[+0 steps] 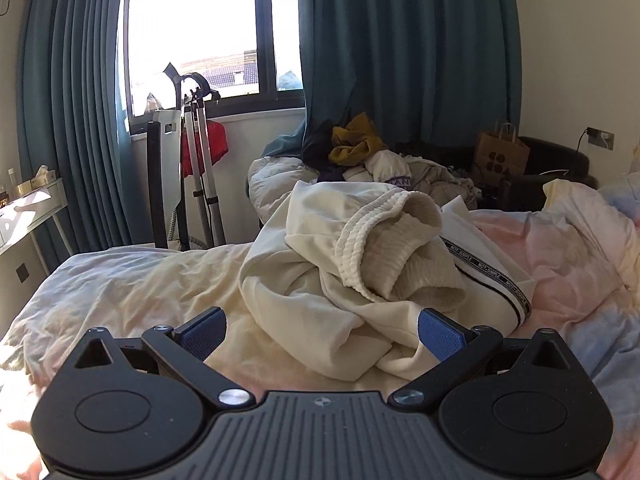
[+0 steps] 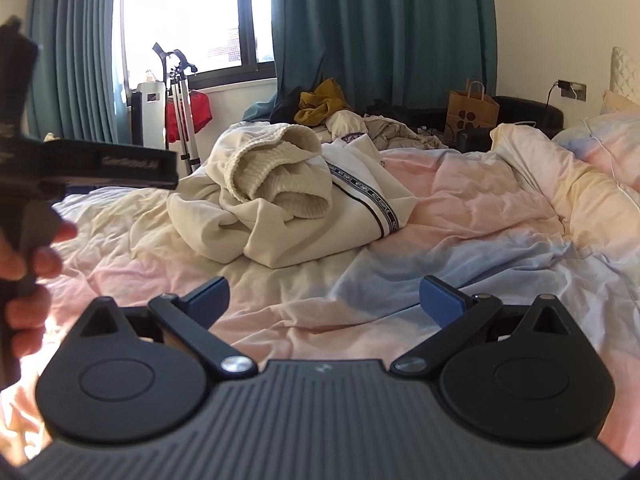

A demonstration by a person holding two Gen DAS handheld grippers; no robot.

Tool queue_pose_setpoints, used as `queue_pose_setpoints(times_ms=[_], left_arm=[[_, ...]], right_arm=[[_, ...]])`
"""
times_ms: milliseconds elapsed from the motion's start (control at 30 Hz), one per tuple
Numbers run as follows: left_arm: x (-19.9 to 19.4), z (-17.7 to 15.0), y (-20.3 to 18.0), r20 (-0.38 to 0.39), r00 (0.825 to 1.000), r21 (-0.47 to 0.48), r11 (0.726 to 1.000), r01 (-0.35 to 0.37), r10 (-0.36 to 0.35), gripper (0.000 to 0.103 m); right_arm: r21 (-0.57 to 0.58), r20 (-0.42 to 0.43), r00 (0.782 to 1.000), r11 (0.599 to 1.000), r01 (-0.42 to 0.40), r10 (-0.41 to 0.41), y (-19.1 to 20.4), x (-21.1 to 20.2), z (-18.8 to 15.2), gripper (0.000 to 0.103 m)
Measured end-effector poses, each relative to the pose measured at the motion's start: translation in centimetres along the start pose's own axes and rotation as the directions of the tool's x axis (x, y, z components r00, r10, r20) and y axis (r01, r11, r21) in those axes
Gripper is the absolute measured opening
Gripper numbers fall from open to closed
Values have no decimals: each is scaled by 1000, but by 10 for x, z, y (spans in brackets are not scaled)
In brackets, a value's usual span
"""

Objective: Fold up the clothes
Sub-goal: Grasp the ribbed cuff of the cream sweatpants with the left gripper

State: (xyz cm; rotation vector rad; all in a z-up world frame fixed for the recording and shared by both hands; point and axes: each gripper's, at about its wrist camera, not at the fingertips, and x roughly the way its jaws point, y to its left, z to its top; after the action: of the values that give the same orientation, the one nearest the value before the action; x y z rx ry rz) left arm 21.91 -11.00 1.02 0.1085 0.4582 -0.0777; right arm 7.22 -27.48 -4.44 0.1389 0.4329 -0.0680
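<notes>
From my left wrist camera, the left gripper [image 1: 322, 330] stood spread apart and empty, just short of the crumpled cream garment [image 1: 360, 268] on the bed [image 1: 120, 288]. From my right wrist camera, the right gripper [image 2: 324, 300] gaped wide, holding nothing, the garment [image 2: 288, 196] farther ahead.

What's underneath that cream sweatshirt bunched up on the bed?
The cream sweatshirt lies directly on the pastel duvet, which shows all around it. Whether anything is tucked beneath its folds cannot be seen; the fabric covers that.
</notes>
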Motion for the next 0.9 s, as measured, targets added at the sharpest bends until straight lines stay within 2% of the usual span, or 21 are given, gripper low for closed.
queue_pose_setpoints(times_ms=[167,300,400,533,600,667,733,800,833,900], left_arm=[[72,34,-25,0,1000,27,1000,-12,12,102],[119,64,-57,37,999,106,994,-35,31,102],[155,81,-90,68,996,210,975,-77,64,102],[196,87,-120,62,993,293,949,-118,104,100],[214,88,-130,64,987,329,930,-162,149,93],[225,89,-138,78,981,350,917,-192,176,91],[233,90,-141,87,974,369,901,-227,209,82],[238,92,-142,93,966,390,884,-257,240,55],[234,94,-142,96,967,400,880,-256,238,50],[223,99,-140,98,969,412,877,-248,228,19]], right_arm=[[71,-34,999,997,-10,12,-11,20,-4,103],[121,-67,997,992,-22,31,-17,39,-9,103],[183,-104,993,983,-35,54,-24,55,-14,103],[293,-175,976,954,-71,126,-37,79,-27,103],[317,-189,973,946,-68,134,-41,86,-30,103],[328,-164,976,941,-84,145,-42,87,-31,103],[331,-157,974,938,-102,161,-41,88,-31,103],[330,-149,973,937,-117,174,-41,90,-32,103],[327,-143,973,937,-124,179,-42,90,-32,103],[323,-133,973,937,-136,187,-42,91,-33,103]])
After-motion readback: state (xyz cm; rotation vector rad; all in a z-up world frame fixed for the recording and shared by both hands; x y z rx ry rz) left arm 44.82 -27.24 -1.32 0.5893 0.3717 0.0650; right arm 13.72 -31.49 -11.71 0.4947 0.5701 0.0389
